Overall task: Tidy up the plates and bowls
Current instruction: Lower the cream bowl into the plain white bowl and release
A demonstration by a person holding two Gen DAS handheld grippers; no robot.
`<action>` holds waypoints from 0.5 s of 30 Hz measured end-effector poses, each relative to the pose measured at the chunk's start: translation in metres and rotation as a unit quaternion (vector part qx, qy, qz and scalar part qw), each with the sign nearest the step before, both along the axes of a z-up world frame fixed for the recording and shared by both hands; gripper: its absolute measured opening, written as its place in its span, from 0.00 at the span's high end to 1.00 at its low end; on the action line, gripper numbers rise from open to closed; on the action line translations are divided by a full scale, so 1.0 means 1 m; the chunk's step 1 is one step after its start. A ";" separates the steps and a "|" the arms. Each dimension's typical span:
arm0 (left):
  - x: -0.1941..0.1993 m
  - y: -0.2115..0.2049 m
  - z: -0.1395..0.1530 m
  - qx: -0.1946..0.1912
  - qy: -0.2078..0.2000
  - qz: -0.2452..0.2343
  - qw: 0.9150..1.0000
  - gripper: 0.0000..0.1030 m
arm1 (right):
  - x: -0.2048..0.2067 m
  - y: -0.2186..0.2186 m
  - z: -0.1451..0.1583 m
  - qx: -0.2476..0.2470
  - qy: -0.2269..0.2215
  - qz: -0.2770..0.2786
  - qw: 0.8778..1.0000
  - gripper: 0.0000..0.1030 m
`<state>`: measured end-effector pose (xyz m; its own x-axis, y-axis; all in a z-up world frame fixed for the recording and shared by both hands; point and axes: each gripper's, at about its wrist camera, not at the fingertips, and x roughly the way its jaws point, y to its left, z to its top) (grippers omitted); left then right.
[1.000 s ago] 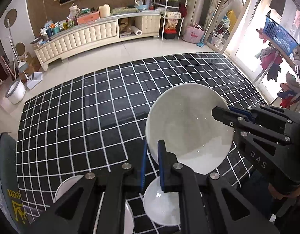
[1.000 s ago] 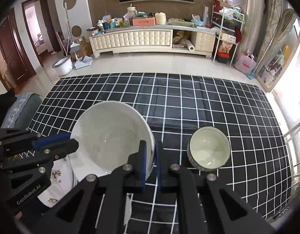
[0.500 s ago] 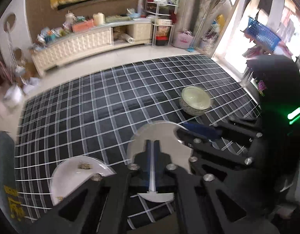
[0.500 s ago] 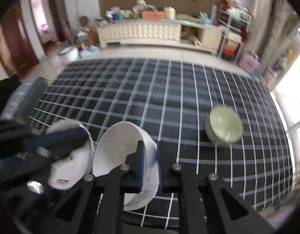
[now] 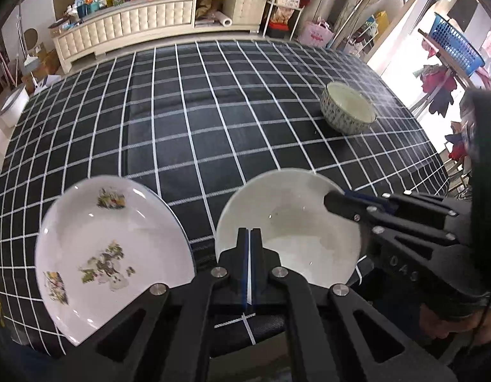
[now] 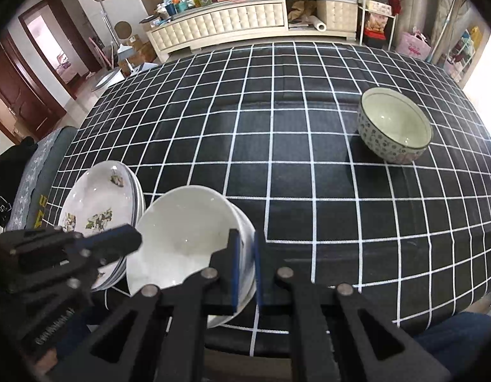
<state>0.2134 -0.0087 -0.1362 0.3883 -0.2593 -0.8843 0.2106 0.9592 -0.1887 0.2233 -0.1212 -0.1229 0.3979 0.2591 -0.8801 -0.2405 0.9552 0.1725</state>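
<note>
A plain white bowl (image 5: 293, 222) (image 6: 181, 235) is low at the table's near edge, just right of a stack of flowered plates (image 5: 111, 248) (image 6: 98, 197). My left gripper (image 5: 250, 248) is shut on its near rim, and in the right wrist view the left gripper (image 6: 127, 240) sits at the bowl's left rim. My right gripper (image 6: 245, 264) is shut on the bowl's right wall, where a second white rim shows just under it. In the left wrist view the right gripper (image 5: 337, 200) bites that edge. A blue-patterned bowl (image 5: 347, 111) (image 6: 395, 127) stands alone at the far right.
The table wears a black cloth with a white grid (image 5: 213, 111) (image 6: 293, 159). A grey cushioned seat (image 6: 38, 172) is at the table's left. A cream sideboard (image 6: 245, 16) and shelves stand beyond the far edge. A person's dark sleeve (image 5: 481, 191) is at the right.
Both grippers have brought the white bowl down from mid-air to the near table edge beside the plates. The patterned bowl has not moved.
</note>
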 end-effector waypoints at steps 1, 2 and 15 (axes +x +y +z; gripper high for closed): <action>-0.005 0.003 -0.003 0.001 0.004 0.002 1.000 1.00 | 0.000 -0.001 0.001 -0.001 0.001 0.001 1.000 0.90; -0.004 0.003 -0.008 0.001 0.009 0.003 1.000 1.00 | -0.003 -0.002 0.000 0.000 0.003 0.000 1.000 0.90; -0.006 0.002 -0.019 0.008 0.018 0.008 1.000 1.00 | -0.014 -0.007 -0.001 0.006 0.005 -0.007 1.000 0.91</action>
<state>0.2076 -0.0070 -0.1555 0.3594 -0.2387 -0.9021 0.1887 0.9653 -0.1803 0.2090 -0.1284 -0.1237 0.3928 0.2648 -0.8807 -0.2252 0.9562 0.1871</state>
